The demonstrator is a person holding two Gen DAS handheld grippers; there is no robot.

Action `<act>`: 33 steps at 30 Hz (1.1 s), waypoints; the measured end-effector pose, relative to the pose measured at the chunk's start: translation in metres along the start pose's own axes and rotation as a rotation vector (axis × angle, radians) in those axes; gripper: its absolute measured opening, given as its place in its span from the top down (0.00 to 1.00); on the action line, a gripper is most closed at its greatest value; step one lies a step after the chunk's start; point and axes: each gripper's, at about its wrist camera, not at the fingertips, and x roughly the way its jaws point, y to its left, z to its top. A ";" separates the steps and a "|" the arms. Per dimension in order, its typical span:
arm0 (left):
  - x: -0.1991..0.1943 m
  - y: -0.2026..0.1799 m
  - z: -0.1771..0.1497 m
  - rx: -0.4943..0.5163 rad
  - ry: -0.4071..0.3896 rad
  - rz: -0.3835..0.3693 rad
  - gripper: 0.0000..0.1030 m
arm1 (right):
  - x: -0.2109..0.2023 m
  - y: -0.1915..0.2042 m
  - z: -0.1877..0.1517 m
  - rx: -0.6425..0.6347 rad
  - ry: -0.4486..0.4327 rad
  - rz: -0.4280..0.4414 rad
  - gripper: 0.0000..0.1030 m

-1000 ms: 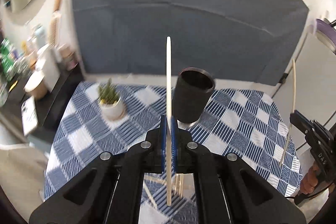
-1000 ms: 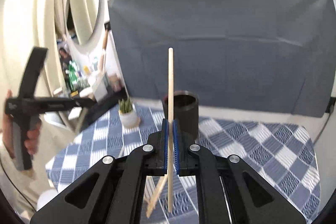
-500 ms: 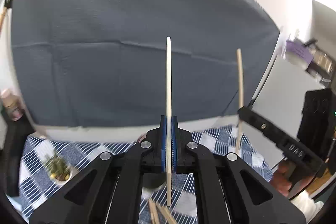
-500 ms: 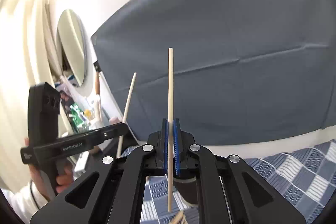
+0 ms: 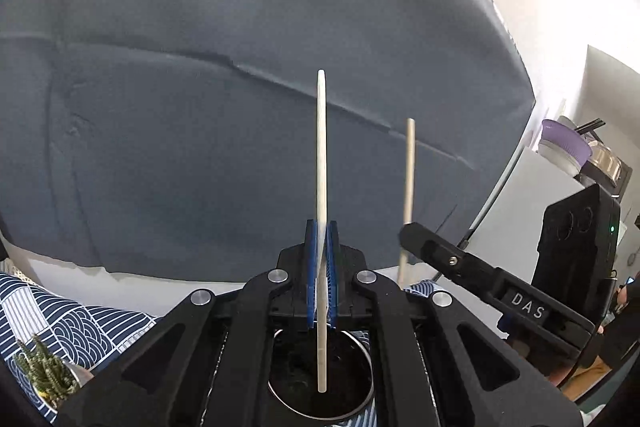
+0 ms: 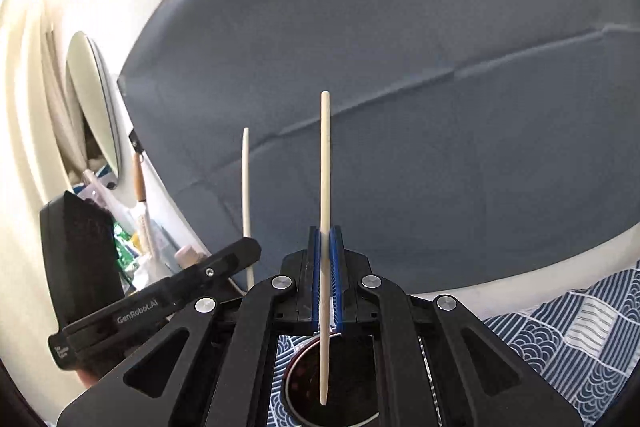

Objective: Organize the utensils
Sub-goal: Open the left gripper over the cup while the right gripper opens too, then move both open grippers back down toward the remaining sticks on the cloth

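Two chopsticks (image 5: pixel 321 163) (image 6: pixel 325 167) upright over holder's rim (image 5: pixel 362 343).

Black tongs (image 5: pixel 321 259), blue pads (image 5: pixel 310 275), silver screws

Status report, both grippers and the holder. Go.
Left gripper shut on a chopstick, upright. Right gripper shut on a second chopstick, upright. Lower tips hang over the dark cup's mouth. Nothing blocking.

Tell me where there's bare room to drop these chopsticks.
The black holder beneath both tongs shows an open mouth. Bare checked cloth lies right of it. Crowded: the plant on the left, and the two tongs side by side.
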 end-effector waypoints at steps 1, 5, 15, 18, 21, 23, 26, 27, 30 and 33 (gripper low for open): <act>0.002 0.002 -0.003 -0.001 -0.007 -0.007 0.95 | 0.002 -0.001 -0.001 -0.004 0.000 -0.003 0.95; 0.011 0.008 -0.018 -0.029 0.002 -0.031 0.95 | 0.014 -0.004 -0.018 0.005 0.032 -0.033 0.95; -0.016 0.011 -0.031 -0.083 -0.026 0.017 0.65 | -0.006 -0.011 -0.029 0.032 0.068 -0.094 0.89; -0.037 0.003 -0.027 -0.083 -0.053 0.035 0.49 | -0.024 -0.008 -0.028 0.022 0.050 -0.108 0.70; -0.064 0.001 -0.027 -0.083 -0.078 0.066 0.35 | -0.044 -0.001 -0.026 0.020 0.033 -0.112 0.57; -0.077 -0.002 -0.028 -0.095 -0.080 0.082 0.26 | -0.053 0.001 -0.026 0.022 0.037 -0.107 0.50; -0.094 -0.003 -0.032 -0.128 -0.076 0.101 0.16 | -0.063 0.007 -0.028 0.015 0.051 -0.110 0.46; -0.099 -0.004 -0.034 -0.135 -0.073 0.115 0.14 | -0.067 0.008 -0.029 0.014 0.053 -0.114 0.44; -0.114 0.002 -0.040 -0.178 -0.042 0.134 0.08 | -0.075 0.011 -0.034 0.019 0.066 -0.131 0.36; -0.128 0.005 -0.049 -0.223 -0.028 0.164 0.08 | -0.083 0.012 -0.039 0.018 0.080 -0.145 0.28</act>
